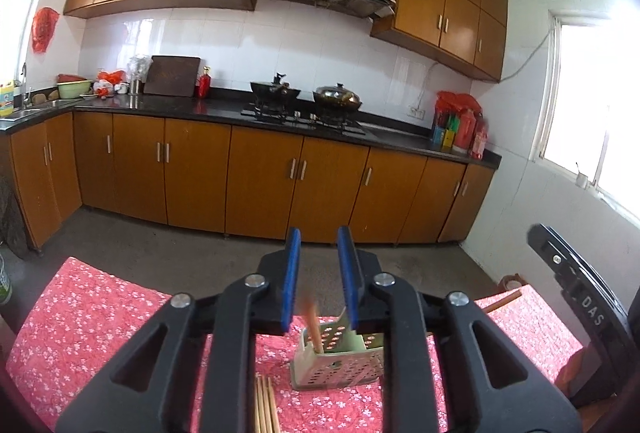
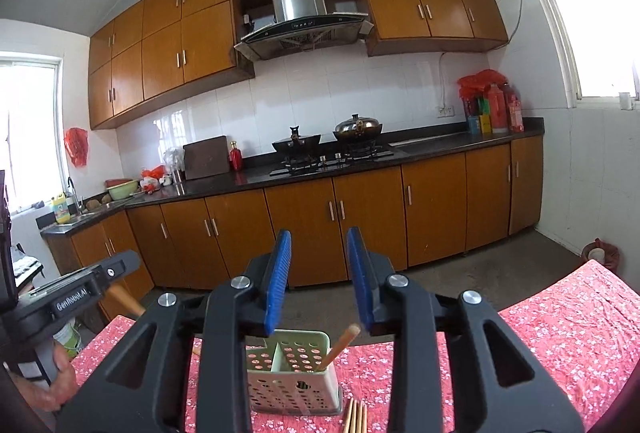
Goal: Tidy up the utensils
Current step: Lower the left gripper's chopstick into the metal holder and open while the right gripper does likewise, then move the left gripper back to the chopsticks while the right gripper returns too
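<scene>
A pale green perforated utensil holder (image 1: 338, 365) (image 2: 294, 377) stands upright on the red floral tablecloth (image 1: 100, 321) (image 2: 560, 329). One wooden utensil handle (image 1: 311, 325) (image 2: 340, 347) leans inside it. A bundle of wooden chopsticks (image 1: 266, 409) (image 2: 355, 417) lies on the cloth in front of the holder. My left gripper (image 1: 318, 237) is open and empty, above and behind the holder. My right gripper (image 2: 318, 237) is open and empty, also above the holder. The left gripper's body (image 2: 76, 297) shows at the left of the right wrist view, with a wooden stick (image 2: 124, 299) behind it.
The right gripper's black body (image 1: 580, 297) is at the right edge of the left wrist view. A wooden stick (image 1: 502, 301) lies near the table's far right edge. Beyond the table are bare floor (image 1: 180, 253), kitchen cabinets (image 1: 260, 177) and a stove with pans (image 1: 308, 101).
</scene>
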A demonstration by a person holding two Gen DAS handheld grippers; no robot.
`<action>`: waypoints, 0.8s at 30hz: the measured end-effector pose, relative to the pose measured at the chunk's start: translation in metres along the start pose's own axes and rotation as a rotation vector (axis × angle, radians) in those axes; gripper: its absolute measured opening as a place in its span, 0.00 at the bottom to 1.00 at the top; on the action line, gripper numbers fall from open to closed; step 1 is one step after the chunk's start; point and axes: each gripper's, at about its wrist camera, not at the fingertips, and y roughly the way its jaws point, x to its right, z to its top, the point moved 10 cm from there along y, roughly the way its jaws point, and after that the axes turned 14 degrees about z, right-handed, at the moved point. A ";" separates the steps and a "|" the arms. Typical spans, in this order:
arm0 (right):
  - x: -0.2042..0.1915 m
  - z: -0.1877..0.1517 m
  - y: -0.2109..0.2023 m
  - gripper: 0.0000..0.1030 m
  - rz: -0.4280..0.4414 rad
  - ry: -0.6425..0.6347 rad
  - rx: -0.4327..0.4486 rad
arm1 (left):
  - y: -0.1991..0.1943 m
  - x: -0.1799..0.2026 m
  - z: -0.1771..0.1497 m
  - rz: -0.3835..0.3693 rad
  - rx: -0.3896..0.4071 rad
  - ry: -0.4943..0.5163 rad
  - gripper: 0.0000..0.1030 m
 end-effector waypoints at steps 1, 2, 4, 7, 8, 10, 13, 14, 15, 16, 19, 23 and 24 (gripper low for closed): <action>0.001 0.001 -0.004 0.30 -0.003 -0.002 0.004 | -0.006 -0.005 0.001 0.002 0.006 -0.010 0.24; 0.003 0.002 -0.013 0.32 -0.015 -0.001 0.004 | -0.013 -0.012 0.002 0.005 0.012 -0.020 0.25; 0.009 -0.002 -0.033 0.35 -0.034 0.012 0.000 | -0.029 -0.028 0.000 0.015 0.023 -0.043 0.28; 0.024 -0.024 -0.055 0.36 -0.077 0.035 -0.048 | -0.048 -0.053 -0.009 0.028 0.016 -0.078 0.29; 0.030 -0.038 -0.061 0.36 -0.092 0.043 -0.076 | -0.052 -0.059 -0.013 0.033 0.008 -0.084 0.29; 0.043 -0.076 -0.066 0.36 -0.123 0.070 -0.170 | -0.060 -0.073 -0.028 0.056 -0.014 -0.084 0.29; 0.056 -0.148 -0.062 0.36 -0.123 0.124 -0.355 | -0.061 -0.094 -0.072 0.114 -0.081 -0.038 0.29; 0.057 -0.168 -0.060 0.35 -0.117 0.143 -0.403 | -0.060 -0.099 -0.086 0.129 -0.105 -0.024 0.29; 0.057 -0.195 -0.059 0.31 -0.098 0.178 -0.467 | -0.057 -0.103 -0.103 0.141 -0.138 -0.007 0.29; 0.056 -0.216 -0.057 0.28 -0.076 0.208 -0.518 | -0.052 -0.108 -0.125 0.152 -0.183 0.009 0.29; 0.044 -0.258 -0.054 0.21 -0.032 0.238 -0.613 | -0.043 -0.120 -0.170 0.180 -0.273 0.040 0.29; 0.033 -0.282 -0.048 0.21 -0.021 0.226 -0.679 | -0.036 -0.129 -0.217 0.190 -0.374 0.047 0.29; 0.033 -0.284 -0.045 0.21 -0.023 0.221 -0.691 | -0.034 -0.130 -0.221 0.190 -0.382 0.049 0.29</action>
